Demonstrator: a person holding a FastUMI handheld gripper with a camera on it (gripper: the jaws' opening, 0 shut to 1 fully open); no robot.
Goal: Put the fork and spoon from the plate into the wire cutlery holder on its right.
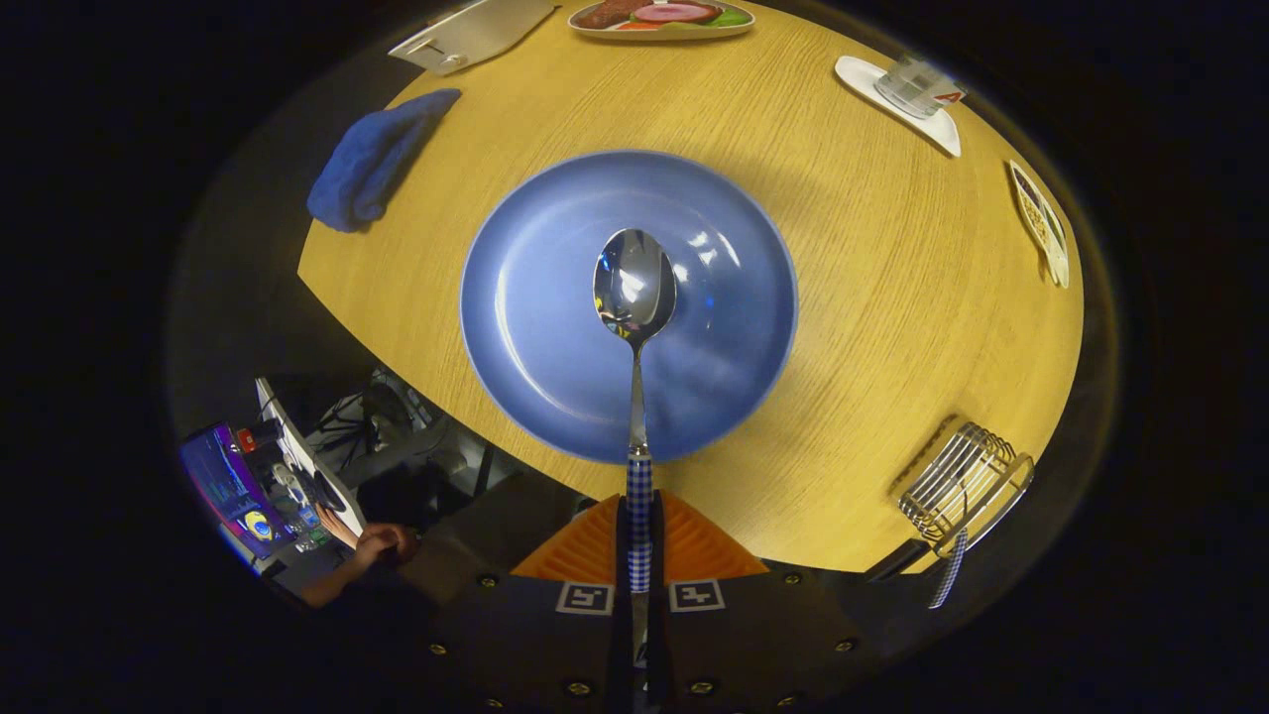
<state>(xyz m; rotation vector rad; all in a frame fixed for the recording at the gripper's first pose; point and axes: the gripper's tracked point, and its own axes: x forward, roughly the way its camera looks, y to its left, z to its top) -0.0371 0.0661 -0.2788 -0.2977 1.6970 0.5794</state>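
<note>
One spoon [635, 288] is pinched by its checked handle between the closed fingers of the gripper [638, 540], bowl hanging over the bare blue plate [535, 297]. A matching checked handle already pokes from the wire holder [964, 483], probably the fork. Next: carry the spoon right and lower it handle-up into that holder.

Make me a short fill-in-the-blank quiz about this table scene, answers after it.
1. The gripper is shut on the handle of the ____.
2. The spoon's bowl hangs above the blue ____.
3. A checkered handle already sticks out of the wire ____.
4. The folded cloth beyond the plate is ____.

Answers: spoon; plate; cutlery holder; blue.
</note>
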